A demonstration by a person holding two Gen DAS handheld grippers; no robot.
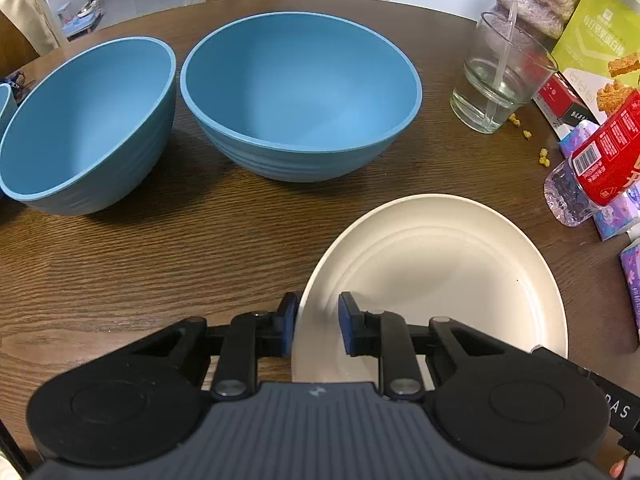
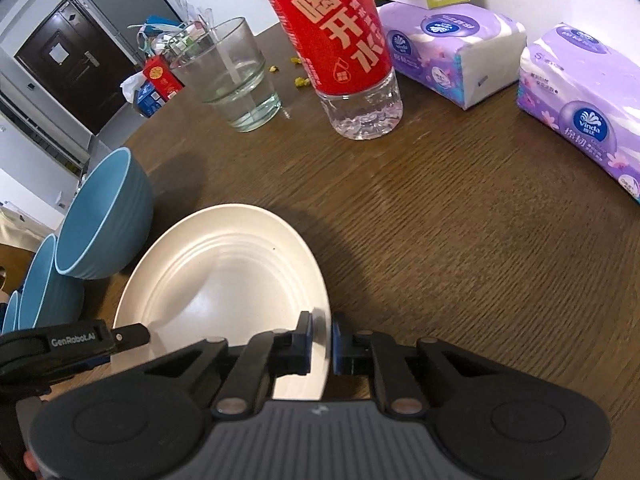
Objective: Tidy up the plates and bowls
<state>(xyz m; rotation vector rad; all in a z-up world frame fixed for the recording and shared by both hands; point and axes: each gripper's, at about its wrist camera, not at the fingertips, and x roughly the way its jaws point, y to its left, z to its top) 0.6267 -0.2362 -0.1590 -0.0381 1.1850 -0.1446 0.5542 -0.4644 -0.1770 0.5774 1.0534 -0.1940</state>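
A cream plate (image 1: 440,272) lies on the brown table, also in the right wrist view (image 2: 224,276). My left gripper (image 1: 318,326) straddles the plate's left rim, one finger outside and one over the plate, with a gap still between pads and rim. My right gripper (image 2: 321,340) is shut on the plate's right rim. Two large blue bowls stand beyond: one in the middle (image 1: 300,92), one to the left (image 1: 84,124). They also show at the left of the right wrist view (image 2: 104,220).
A drinking glass (image 1: 496,84) with a straw, a red-labelled water bottle (image 2: 340,32), purple tissue packs (image 2: 452,52) and a snack box (image 1: 592,48) crowd the table's right side. Yellow crumbs (image 1: 532,140) lie near the glass. A third blue bowl's edge (image 1: 4,100) is at far left.
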